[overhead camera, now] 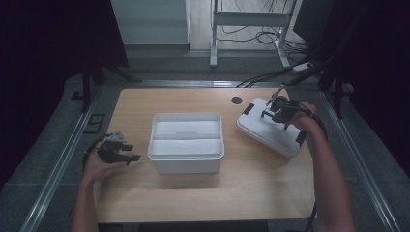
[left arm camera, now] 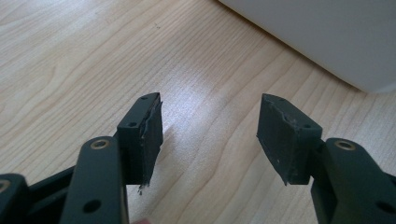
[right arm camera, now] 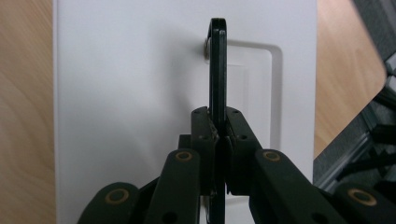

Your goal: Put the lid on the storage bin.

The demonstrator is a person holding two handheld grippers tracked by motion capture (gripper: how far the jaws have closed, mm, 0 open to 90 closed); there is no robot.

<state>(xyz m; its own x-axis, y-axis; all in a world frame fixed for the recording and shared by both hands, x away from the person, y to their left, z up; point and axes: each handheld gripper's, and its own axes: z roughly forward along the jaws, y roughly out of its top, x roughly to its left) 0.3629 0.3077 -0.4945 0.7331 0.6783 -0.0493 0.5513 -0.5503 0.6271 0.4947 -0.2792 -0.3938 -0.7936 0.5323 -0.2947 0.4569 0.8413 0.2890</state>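
Right gripper view: the right gripper (right arm camera: 218, 135) is clamped on the lid's black handle (right arm camera: 217, 70); the left gripper (left arm camera: 210, 135) gapes empty.

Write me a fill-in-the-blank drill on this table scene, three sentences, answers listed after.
1. The right gripper is shut on the lid's black ____.
2. The white lid lies to the ____ of the open white box in the high view.
3. The left gripper has its jaws ____ over bare wood of the table.

Missing words: handle; right; open
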